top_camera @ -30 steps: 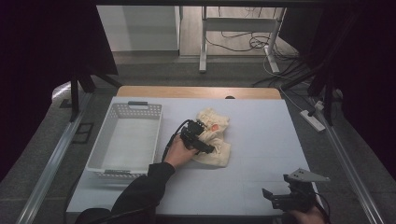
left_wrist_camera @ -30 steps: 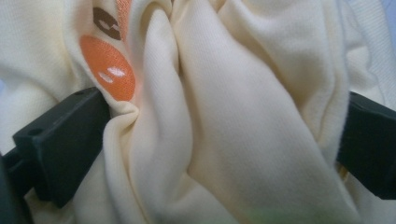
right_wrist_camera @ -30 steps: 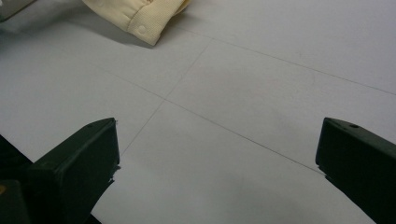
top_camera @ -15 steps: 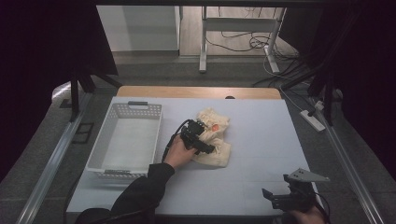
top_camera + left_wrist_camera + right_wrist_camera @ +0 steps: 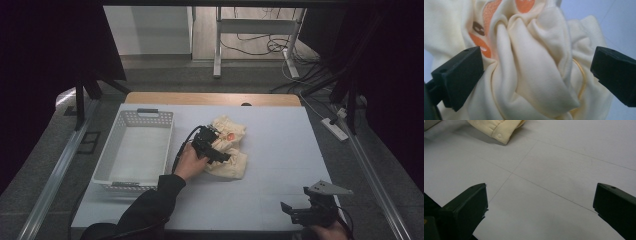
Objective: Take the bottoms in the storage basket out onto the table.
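Note:
A crumpled cream garment point(image 5: 234, 164) with orange print lies at the middle of the table. My left gripper point(image 5: 220, 151) rests on top of it, held by a hand in a dark sleeve. In the left gripper view the jaws stand wide apart, open, with bunched folds of the garment point(image 5: 531, 57) between them and not pinched. My right gripper point(image 5: 292, 212) hovers low at the table's near right corner. Its jaws are open over bare tabletop, and a cuffed edge of the garment point(image 5: 497, 130) lies far ahead of them at the upper left.
A white perforated basket point(image 5: 108, 161) stands on the left side of the pale table point(image 5: 280, 145), holding nothing that I can see. Dark drapes flank both sides. Beyond the far edge are a desk frame and floor cables point(image 5: 260, 47).

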`<state>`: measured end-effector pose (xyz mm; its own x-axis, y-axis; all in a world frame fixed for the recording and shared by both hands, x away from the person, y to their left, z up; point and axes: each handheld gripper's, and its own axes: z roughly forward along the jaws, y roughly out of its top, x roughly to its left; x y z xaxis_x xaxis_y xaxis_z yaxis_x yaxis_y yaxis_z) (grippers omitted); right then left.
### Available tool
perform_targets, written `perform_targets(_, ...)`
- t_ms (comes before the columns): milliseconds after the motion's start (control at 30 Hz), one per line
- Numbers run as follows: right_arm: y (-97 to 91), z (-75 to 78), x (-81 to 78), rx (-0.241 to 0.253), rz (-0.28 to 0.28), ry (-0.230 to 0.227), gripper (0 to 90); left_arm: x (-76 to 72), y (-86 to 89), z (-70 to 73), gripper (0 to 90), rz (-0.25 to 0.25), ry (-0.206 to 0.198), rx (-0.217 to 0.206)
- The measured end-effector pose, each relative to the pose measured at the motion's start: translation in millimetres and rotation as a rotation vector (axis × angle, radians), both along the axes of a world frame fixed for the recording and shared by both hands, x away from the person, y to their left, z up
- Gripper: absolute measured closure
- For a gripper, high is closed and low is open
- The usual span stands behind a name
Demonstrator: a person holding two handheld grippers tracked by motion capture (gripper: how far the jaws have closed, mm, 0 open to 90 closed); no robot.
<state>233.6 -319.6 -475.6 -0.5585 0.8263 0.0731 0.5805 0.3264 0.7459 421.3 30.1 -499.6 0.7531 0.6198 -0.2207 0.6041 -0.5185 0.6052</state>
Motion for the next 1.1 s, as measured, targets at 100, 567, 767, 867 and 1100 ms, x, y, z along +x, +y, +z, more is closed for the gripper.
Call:
perform_targets(100,-0.1,0.0,0.0,0.000,0.000,0.000,0.0,-0.1,0.4,2.9,0.0,-0.011,-0.003,-0.016)
perform_targets(567,-0.1,0.0,0.1,0.001,-0.001,0.000,0.0,-2.4,3.5,13.8,0.0,-0.023,-0.024,-0.052)
perform_targets(767,-0.1,0.0,0.1,0.001,0.000,0.000,0.0,-4.6,5.7,20.5,0.0,-0.034,-0.050,-0.066)
perform_targets(867,-0.2,0.0,0.1,0.001,0.000,0.000,0.0,-5.5,7.5,23.6,0.0,-0.041,-0.055,-0.074)
perform_targets(1100,0.0,0.0,0.1,0.000,0.000,0.001,0.0,-7.4,15.9,27.5,0.0,-0.052,-0.060,-0.095)
